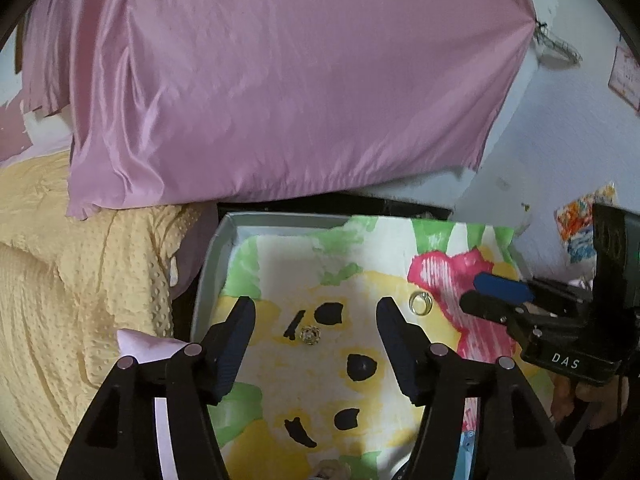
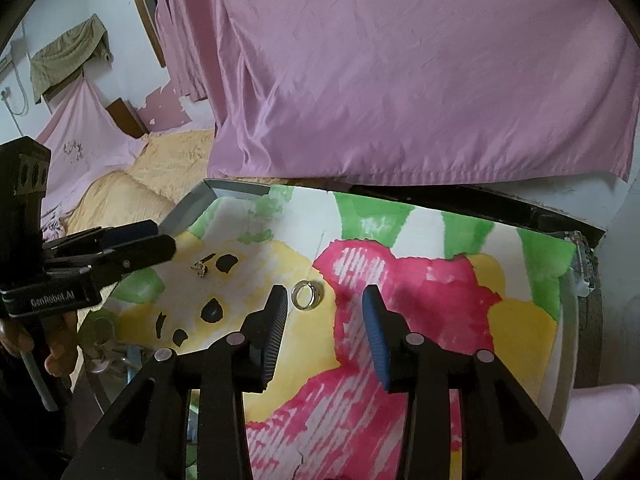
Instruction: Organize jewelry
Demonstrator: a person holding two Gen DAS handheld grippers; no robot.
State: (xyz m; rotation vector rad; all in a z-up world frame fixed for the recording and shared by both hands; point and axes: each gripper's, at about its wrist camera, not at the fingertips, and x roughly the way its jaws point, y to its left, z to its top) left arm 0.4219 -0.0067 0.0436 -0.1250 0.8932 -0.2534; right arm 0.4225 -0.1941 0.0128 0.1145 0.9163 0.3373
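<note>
A silver band ring [image 2: 306, 296] lies on the flowered cloth [image 2: 400, 280] that lines a grey tray [image 2: 192, 208]. My right gripper [image 2: 325, 300] stands open over it, the ring just past its left fingertip, untouched. In the left wrist view the same ring [image 1: 420, 303] rests left of the right gripper [image 1: 472, 292]. A small jewelled piece [image 1: 310, 335] sits on a yellow patch of cloth, between and slightly below the fingertips of my open left gripper [image 1: 314, 312], which does not touch it. From the right wrist view this piece [image 2: 200, 268] shows beside the left gripper [image 2: 164, 240].
A large pink satin cloth [image 1: 280, 80] hangs behind the tray. A yellow blanket [image 1: 80, 260] lies to its left. The tray's grey rim [image 1: 216, 248] stands up at the far left corner. A hand [image 2: 56, 344] grips the left gripper's handle.
</note>
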